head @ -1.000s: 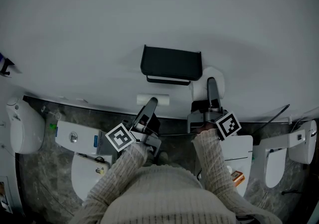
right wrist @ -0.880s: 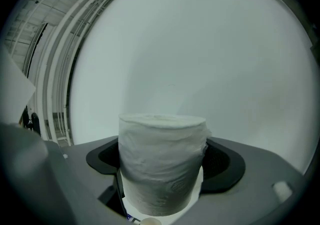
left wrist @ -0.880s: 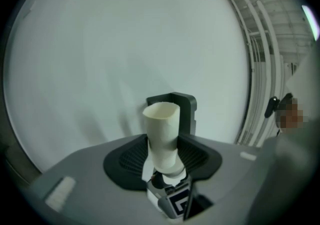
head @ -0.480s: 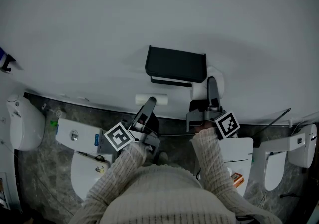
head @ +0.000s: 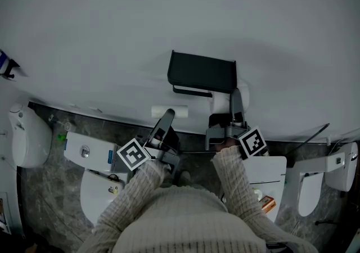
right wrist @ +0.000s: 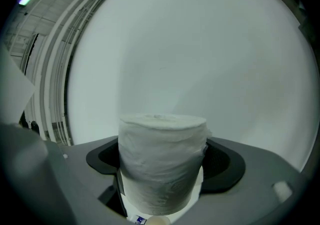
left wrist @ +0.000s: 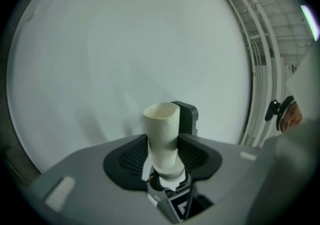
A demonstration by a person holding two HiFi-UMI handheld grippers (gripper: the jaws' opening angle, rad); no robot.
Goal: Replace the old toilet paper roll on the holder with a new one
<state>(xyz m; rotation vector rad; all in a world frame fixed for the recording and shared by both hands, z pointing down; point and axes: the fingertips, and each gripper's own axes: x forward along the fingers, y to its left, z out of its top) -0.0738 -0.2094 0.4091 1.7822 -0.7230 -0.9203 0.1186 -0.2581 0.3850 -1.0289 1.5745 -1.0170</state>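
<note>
The black wall-mounted holder (head: 202, 73) has its bar (head: 191, 90) bare under the cover. My right gripper (head: 236, 95) is shut on a full white toilet paper roll (head: 221, 102), just below the holder's right end. In the right gripper view the roll (right wrist: 162, 161) fills the space between the jaws of the right gripper (right wrist: 162, 169). My left gripper (head: 170, 114) is lower left of the holder, shut on an empty cardboard tube (head: 169, 111). The left gripper view shows the tube (left wrist: 162, 136) upright in the left gripper (left wrist: 165, 156), with the holder (left wrist: 189, 116) behind it.
The plain white wall (head: 169, 16) fills the upper half. Below it lies dark marbled floor (head: 50, 190) with several white toilets: one at the far left (head: 25, 139), a tank (head: 87, 155) by my left arm, others at the right (head: 337, 162).
My right gripper has carried the full roll to the left, from beside the holder's right end to just under it. The left gripper with the tube has stayed put.
</note>
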